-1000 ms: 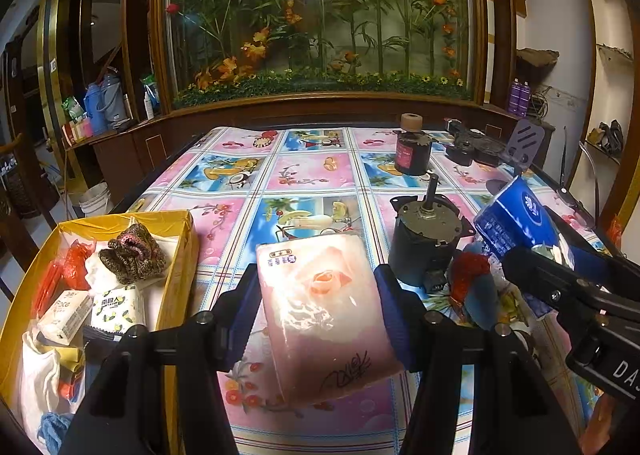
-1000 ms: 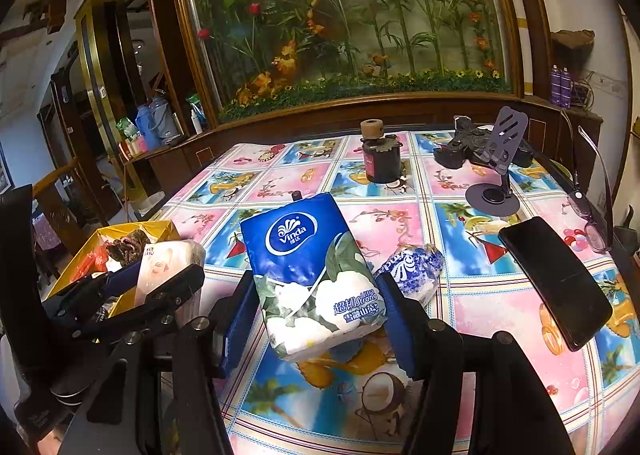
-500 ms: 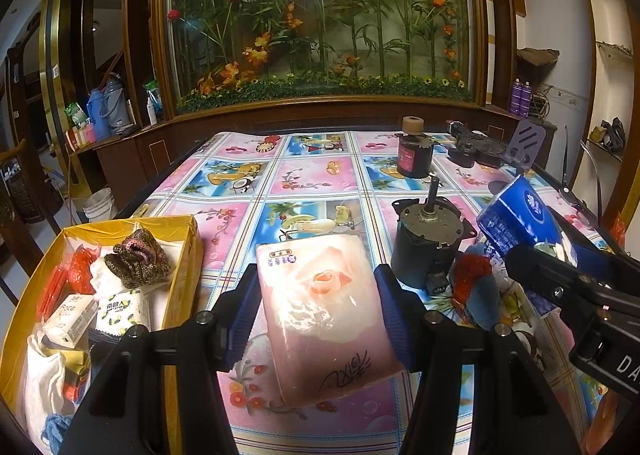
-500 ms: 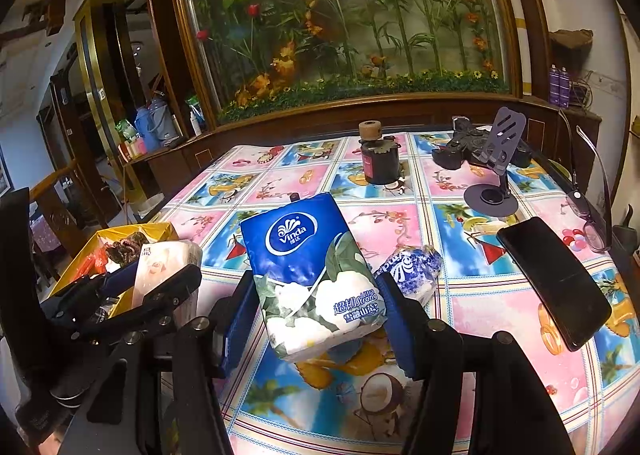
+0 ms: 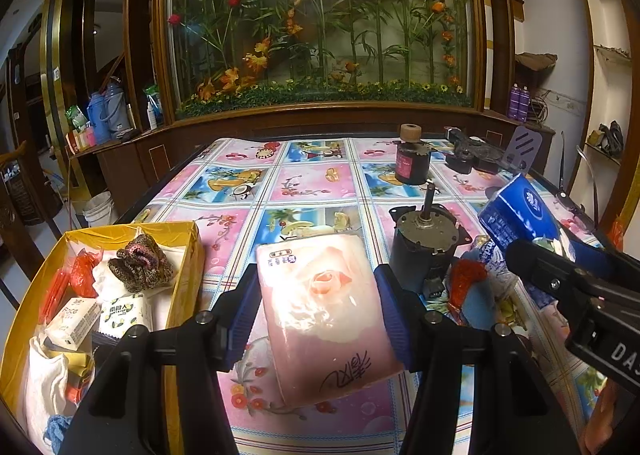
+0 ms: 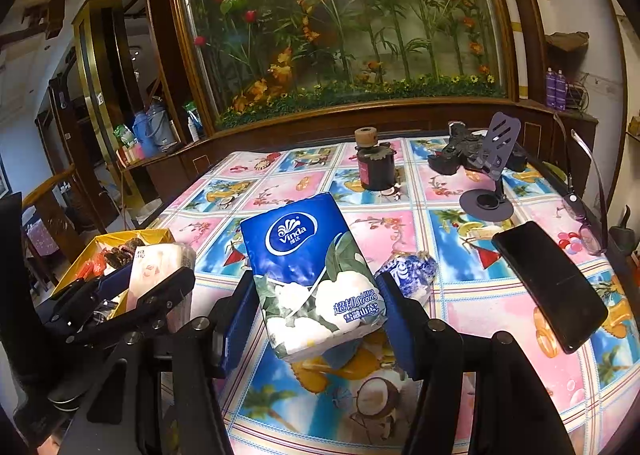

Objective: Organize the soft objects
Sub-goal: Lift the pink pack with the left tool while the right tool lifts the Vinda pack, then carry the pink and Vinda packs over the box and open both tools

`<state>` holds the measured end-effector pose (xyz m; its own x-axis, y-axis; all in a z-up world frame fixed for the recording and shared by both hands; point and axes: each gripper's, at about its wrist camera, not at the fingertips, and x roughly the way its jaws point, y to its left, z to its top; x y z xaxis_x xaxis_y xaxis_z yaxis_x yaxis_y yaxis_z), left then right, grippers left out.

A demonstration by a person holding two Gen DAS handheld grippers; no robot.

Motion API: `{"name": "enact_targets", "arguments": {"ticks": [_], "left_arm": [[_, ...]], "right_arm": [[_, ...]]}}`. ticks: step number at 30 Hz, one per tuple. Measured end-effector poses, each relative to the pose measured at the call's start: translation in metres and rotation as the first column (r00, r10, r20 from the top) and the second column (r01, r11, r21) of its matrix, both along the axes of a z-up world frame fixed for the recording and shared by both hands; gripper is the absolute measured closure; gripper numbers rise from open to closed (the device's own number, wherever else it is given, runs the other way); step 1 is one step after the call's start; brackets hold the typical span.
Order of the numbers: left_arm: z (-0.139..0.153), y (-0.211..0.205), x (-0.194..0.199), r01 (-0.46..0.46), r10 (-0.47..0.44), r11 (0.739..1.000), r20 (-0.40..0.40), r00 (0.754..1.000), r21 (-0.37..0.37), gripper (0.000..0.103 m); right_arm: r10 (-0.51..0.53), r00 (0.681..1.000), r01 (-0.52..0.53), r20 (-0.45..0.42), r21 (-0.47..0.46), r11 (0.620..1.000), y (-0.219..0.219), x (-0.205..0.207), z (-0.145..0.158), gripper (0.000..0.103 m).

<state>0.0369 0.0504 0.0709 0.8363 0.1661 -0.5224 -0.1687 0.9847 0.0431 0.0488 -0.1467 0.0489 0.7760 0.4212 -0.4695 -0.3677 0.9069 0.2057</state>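
Surface (image 5: 320,183) with fruit-print cloth; yellow box (image 5: 188,255) off its left edge, already partly filled with soft items. Nothing has changed over the last second: both hands stay put. Left tongs (image 5: 316,307) clamp the pink tissue pack (image 5: 324,311), lifted near the box. Right tongs (image 6: 316,315) clamp the blue Vinda pack (image 6: 308,267) above the near edge. Likely both go boxward next.

Pink rose-print tissue pack (image 5: 324,311), blue-white tissue pack (image 6: 312,275), yellow box (image 5: 184,279).
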Motion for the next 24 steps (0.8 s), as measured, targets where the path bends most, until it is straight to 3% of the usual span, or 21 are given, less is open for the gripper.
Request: {"name": "enact_targets", "arguments": {"ticks": [5, 8, 17, 24], "left_arm": [[0.010, 0.004, -0.009, 0.018, -0.016, 0.999, 0.033, 0.999, -0.045, 0.047], [0.012, 0.009, -0.015, 0.003, 0.000, 0.998, 0.048, 0.999, -0.065, 0.047], [0.030, 0.039, -0.050, -0.050, 0.058, 0.994, 0.094, 0.994, -0.093, 0.047], [0.052, 0.102, -0.085, -0.126, 0.140, 0.980, 0.080, 0.987, -0.154, 0.047]], "right_arm": [[-0.077, 0.996, 0.082, -0.051, 0.104, 0.991, -0.012, 0.006, 0.000, 0.039], [-0.097, 0.994, 0.102, -0.044, 0.110, 0.989, -0.005, 0.004, 0.003, 0.039], [-0.005, 1.000, 0.004, 0.015, 0.061, 0.998, 0.051, -0.018, 0.007, 0.039], [0.111, 0.994, -0.111, 0.008, 0.070, 0.991, 0.095, -0.032, 0.010, 0.039]]}}
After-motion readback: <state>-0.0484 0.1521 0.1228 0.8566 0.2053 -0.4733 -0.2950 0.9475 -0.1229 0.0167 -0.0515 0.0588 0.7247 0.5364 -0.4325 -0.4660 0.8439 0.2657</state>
